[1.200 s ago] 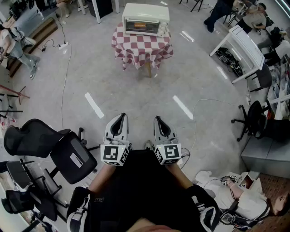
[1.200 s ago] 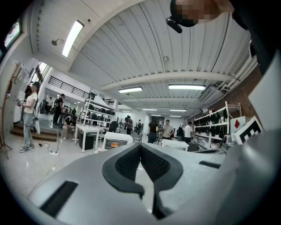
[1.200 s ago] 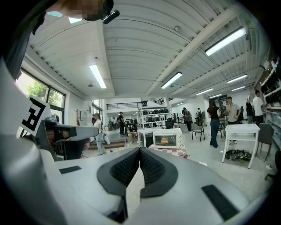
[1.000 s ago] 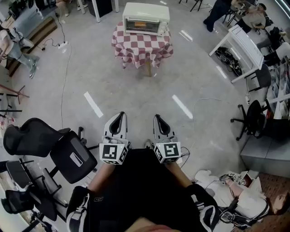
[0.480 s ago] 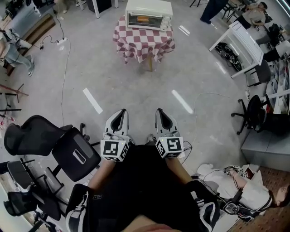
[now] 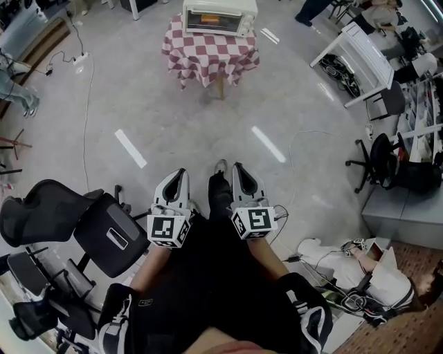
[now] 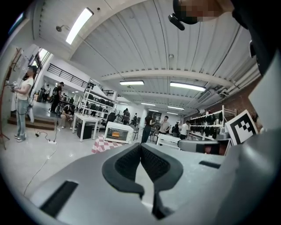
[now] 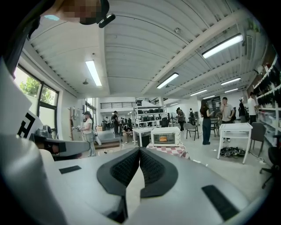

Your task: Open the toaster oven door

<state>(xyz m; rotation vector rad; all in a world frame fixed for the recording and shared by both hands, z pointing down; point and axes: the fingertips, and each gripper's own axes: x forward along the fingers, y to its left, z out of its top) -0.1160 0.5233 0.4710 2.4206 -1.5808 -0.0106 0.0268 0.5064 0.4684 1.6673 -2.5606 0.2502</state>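
Left gripper (image 6: 177, 178) and right gripper (image 6: 242, 171) sit side by side at the lower centre of the head view. Each has its jaws pressed together on nothing, with the forearms stretched forward and pointing up the frame. At top centre, well apart from them, the toaster oven (image 6: 219, 16) stands door-closed on the checkered bench (image 6: 208, 59).

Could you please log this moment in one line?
toaster oven: door shut, out of reach | left gripper: shut, empty | right gripper: shut, empty
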